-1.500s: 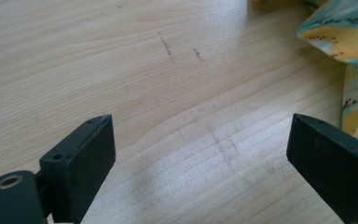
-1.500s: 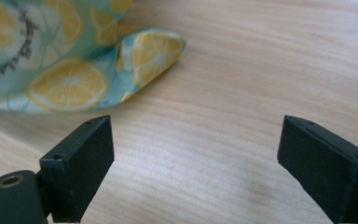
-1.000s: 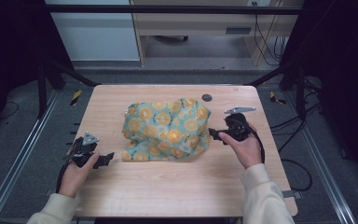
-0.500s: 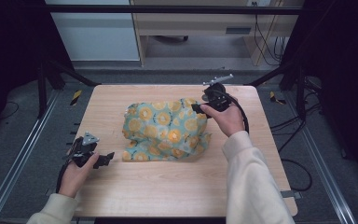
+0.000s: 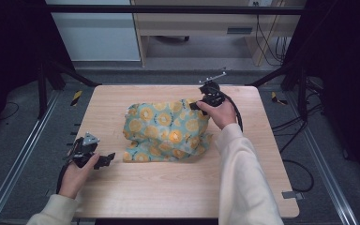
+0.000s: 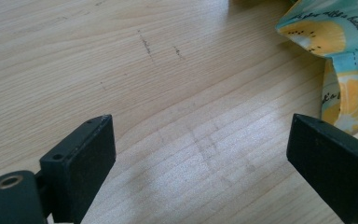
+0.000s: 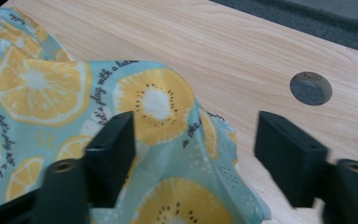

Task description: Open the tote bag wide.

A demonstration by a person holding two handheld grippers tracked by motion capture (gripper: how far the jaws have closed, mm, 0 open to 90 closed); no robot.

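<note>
My right claw (image 5: 198, 106) is at the far right corner of the crumpled fruit-print cloth (image 5: 168, 132), which lies in the middle of the tabletop (image 5: 178, 187), a little toward the far edge. Its jaws have just been closing, but they do not pinch yet: in the right gripper view a raised fold of the cloth (image 7: 168, 140) stands between them, one jaw against the fabric and the other apart from it, over bare wood near a round hole (image 7: 310, 88).

My left claw (image 5: 104, 160) rests released near the left edge of the tabletop, nothing between its jaws, with the cloth corner (image 6: 340, 60) just beside.

To do this step well, I think I should take only the top layer of the fold, close fully before I lift, and then pull slowly outward so the cloth opens without dragging.
</note>
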